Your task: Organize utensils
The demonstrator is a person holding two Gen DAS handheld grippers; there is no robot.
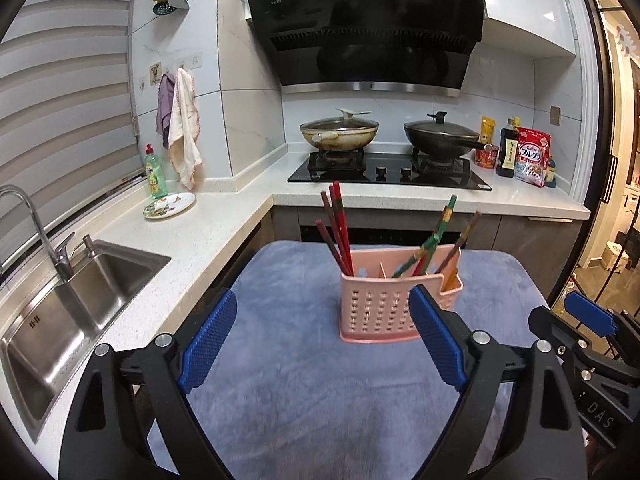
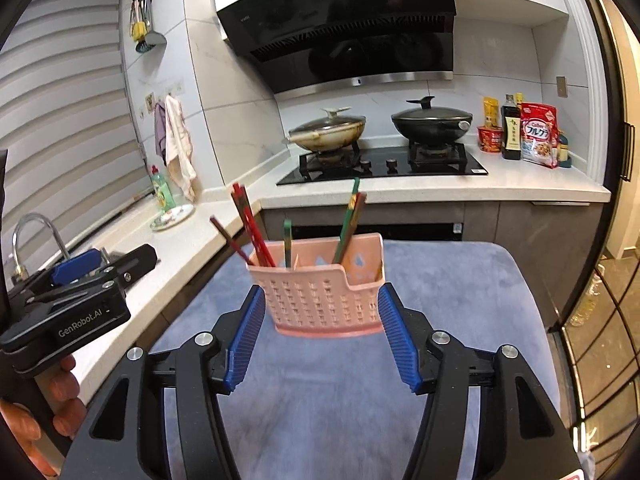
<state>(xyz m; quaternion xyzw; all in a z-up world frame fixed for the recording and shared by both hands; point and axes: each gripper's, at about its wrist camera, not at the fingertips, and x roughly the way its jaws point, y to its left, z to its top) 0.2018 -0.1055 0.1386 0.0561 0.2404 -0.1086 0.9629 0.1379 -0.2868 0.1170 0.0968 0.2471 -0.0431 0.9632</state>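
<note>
A pink perforated utensil holder [image 1: 384, 308] [image 2: 320, 296] stands on a blue-grey cloth [image 1: 320, 380] [image 2: 320, 400]. Red chopsticks [image 1: 338, 228] [image 2: 250, 226] lean in its left compartment. Green and brown chopsticks [image 1: 438, 232] [image 2: 350, 220] stand in the right compartments. My left gripper [image 1: 323, 294] is open over the cloth, its right pad in front of the holder's right side, nothing between its fingers. My right gripper [image 2: 321, 291] is open, its blue pads flanking the holder's sides without visibly pressing. It also shows at the right edge of the left wrist view.
A steel sink [image 1: 80, 304] and tap [image 1: 28, 208] lie left, with a plate [image 1: 170, 205] and a green soap bottle [image 1: 155, 174] behind. The hob [image 1: 388, 168] carries two lidded pans. Bottles and a cereal bag [image 1: 530, 156] stand at the right. A hand [image 2: 60, 396] holds the left gripper.
</note>
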